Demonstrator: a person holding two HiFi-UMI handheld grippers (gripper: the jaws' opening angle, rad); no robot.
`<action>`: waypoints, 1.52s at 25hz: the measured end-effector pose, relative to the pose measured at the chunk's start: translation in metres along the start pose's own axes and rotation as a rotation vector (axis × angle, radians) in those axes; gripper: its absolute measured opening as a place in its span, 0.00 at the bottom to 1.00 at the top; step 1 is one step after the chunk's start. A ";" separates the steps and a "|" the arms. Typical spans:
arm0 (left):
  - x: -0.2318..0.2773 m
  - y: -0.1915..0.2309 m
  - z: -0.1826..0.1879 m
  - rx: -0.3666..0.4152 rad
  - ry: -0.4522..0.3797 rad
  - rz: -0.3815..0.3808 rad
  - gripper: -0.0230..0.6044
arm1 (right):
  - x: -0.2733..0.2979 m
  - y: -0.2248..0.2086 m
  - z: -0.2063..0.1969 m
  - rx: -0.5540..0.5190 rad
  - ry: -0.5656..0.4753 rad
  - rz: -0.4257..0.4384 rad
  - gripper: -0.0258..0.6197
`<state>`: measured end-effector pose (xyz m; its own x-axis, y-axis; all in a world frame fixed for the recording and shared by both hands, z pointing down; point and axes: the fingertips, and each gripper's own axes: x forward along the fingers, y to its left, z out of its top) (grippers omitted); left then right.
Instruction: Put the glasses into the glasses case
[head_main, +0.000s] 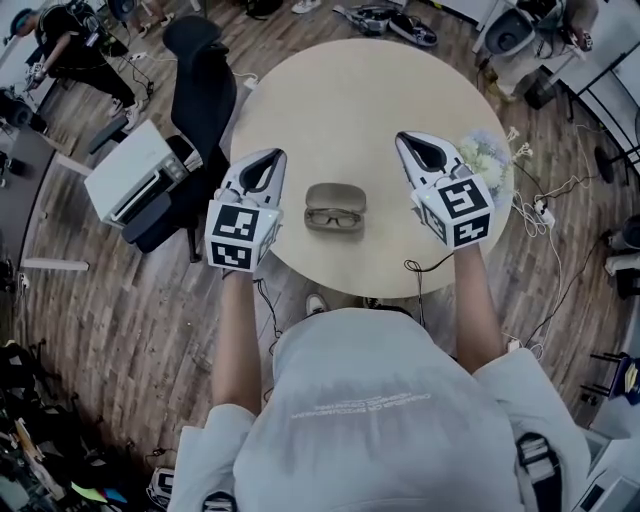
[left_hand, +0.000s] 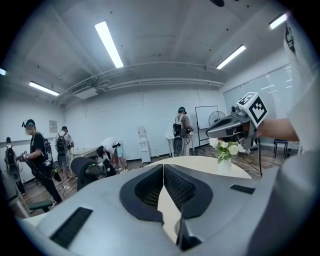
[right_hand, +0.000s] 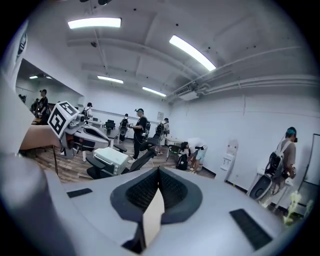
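Note:
A grey-brown glasses case (head_main: 335, 195) lies near the front of the round table (head_main: 340, 100). Dark-framed glasses (head_main: 333, 218) rest against its near side; I cannot tell whether they lie in an open half. My left gripper (head_main: 272, 153) hovers left of the case with its jaws shut and empty. My right gripper (head_main: 402, 137) hovers to the case's right, also shut and empty. In the left gripper view the jaws (left_hand: 163, 166) meet over the tabletop. In the right gripper view the closed jaws (right_hand: 158, 170) point across the room. Neither gripper view shows the glasses.
A small vase of white flowers (head_main: 487, 155) stands at the table's right edge, close to my right gripper. A black office chair (head_main: 200, 80) and a white appliance (head_main: 140, 170) sit left of the table. A cable (head_main: 415, 270) hangs off the front edge. Several people stand across the room.

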<state>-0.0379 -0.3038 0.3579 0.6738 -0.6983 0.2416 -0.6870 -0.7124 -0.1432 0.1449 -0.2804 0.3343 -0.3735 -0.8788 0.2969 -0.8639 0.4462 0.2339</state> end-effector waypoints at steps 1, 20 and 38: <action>-0.001 -0.001 0.006 0.011 -0.012 0.000 0.06 | -0.004 -0.002 0.004 -0.008 -0.009 -0.007 0.04; -0.017 -0.003 0.086 0.096 -0.169 0.003 0.06 | -0.028 -0.018 0.050 -0.080 -0.109 -0.056 0.04; -0.015 -0.004 0.088 0.099 -0.164 -0.002 0.06 | -0.023 -0.015 0.054 -0.104 -0.110 -0.040 0.04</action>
<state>-0.0209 -0.2964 0.2706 0.7157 -0.6934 0.0833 -0.6612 -0.7112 -0.2387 0.1487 -0.2760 0.2741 -0.3795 -0.9068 0.1835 -0.8410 0.4208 0.3400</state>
